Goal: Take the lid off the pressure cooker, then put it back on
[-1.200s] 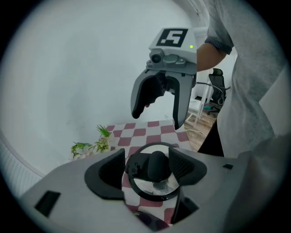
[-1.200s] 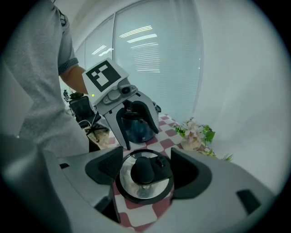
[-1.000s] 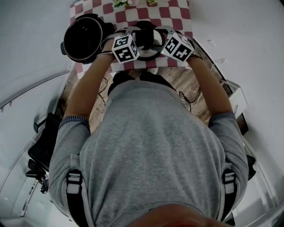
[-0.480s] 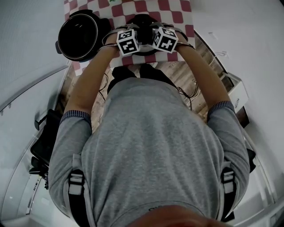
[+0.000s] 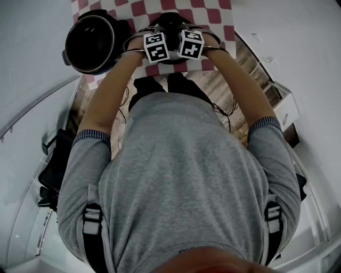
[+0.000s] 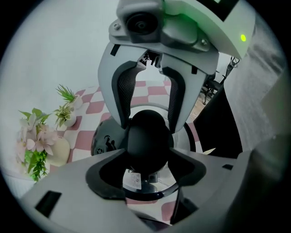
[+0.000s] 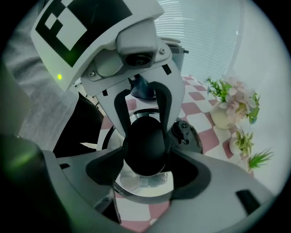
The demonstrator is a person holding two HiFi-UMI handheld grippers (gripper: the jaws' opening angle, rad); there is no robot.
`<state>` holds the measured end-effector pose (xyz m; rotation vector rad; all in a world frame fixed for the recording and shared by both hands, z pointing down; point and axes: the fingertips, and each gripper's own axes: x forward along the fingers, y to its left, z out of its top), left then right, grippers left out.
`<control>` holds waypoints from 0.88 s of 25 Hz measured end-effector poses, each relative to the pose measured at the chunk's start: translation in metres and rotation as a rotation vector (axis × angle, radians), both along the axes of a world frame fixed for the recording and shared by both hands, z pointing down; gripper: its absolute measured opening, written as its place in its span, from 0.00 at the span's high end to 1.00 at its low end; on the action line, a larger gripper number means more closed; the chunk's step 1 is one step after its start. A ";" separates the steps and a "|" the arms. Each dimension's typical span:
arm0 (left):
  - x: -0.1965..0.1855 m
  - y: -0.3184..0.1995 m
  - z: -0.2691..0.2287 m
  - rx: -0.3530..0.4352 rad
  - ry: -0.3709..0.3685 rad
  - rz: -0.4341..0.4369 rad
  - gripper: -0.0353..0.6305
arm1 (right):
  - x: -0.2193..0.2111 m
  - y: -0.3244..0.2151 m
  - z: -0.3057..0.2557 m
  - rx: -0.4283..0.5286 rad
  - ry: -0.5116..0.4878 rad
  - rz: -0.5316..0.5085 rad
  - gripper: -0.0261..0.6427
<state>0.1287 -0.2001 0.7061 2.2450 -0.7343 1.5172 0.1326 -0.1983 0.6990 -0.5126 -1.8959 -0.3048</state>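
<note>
The open pressure cooker pot (image 5: 89, 43), black inside with a metal rim, stands at the left end of the checkered table. To its right is the glass lid (image 6: 152, 195) with a round black knob (image 6: 148, 136). My left gripper (image 6: 148, 170) and right gripper (image 7: 145, 175) face each other across that knob (image 7: 146, 143), each shut on it from its own side. In the head view the two marker cubes sit side by side over the lid (image 5: 170, 21) and hide most of it. I cannot tell whether the lid rests on the cloth.
Red-and-white checkered cloth (image 5: 213, 8) covers the table. Pale vases of flowers (image 6: 41, 141) (image 7: 232, 104) and a small green plant (image 6: 68, 107) stand at the back. Below are wooden floor with cables (image 5: 229, 112), a white box (image 5: 285, 112) and a black object (image 5: 53, 170).
The two grippers have drawn together from either side until their cubes sit side by side over the lid's knob. The cooker pot has not moved on the table.
</note>
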 end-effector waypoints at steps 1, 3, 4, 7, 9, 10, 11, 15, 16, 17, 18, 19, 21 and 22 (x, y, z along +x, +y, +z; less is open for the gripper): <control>-0.001 0.000 0.002 -0.005 -0.003 0.001 0.48 | 0.000 0.000 0.002 0.003 0.005 -0.005 0.47; -0.001 0.001 0.005 -0.018 0.002 -0.003 0.48 | 0.000 0.001 0.006 0.015 0.016 -0.020 0.48; -0.001 0.001 0.006 -0.025 0.009 -0.008 0.48 | 0.000 0.001 0.009 0.023 0.021 -0.028 0.48; -0.001 0.001 0.007 -0.038 0.024 -0.015 0.49 | 0.000 0.002 0.015 0.029 0.031 -0.040 0.49; -0.001 0.001 0.007 -0.043 0.028 -0.020 0.49 | -0.001 0.002 0.017 0.018 0.041 -0.039 0.50; -0.001 0.001 0.007 -0.046 0.030 -0.023 0.49 | -0.001 0.002 0.017 0.014 0.046 -0.041 0.52; -0.001 0.001 0.007 -0.048 0.031 -0.027 0.50 | -0.001 0.001 0.017 0.013 0.051 -0.043 0.52; 0.000 0.001 0.006 -0.048 0.030 -0.023 0.50 | 0.001 0.001 0.016 0.017 0.059 -0.048 0.53; 0.001 0.002 0.005 -0.051 0.029 -0.020 0.50 | 0.002 0.002 0.016 0.015 0.062 -0.048 0.53; 0.002 0.003 0.004 -0.055 0.029 -0.018 0.50 | 0.003 0.003 0.015 0.013 0.065 -0.047 0.53; 0.004 0.003 0.003 -0.057 0.031 -0.017 0.50 | 0.005 0.003 0.013 0.010 0.068 -0.046 0.53; 0.006 0.004 0.002 -0.059 0.034 -0.017 0.50 | 0.007 0.004 0.011 0.007 0.069 -0.045 0.53; 0.011 0.005 -0.002 -0.060 0.043 -0.020 0.50 | 0.011 0.005 0.007 0.003 0.072 -0.046 0.53; 0.013 0.006 -0.004 -0.058 0.047 -0.021 0.50 | 0.014 0.006 0.005 0.003 0.074 -0.047 0.53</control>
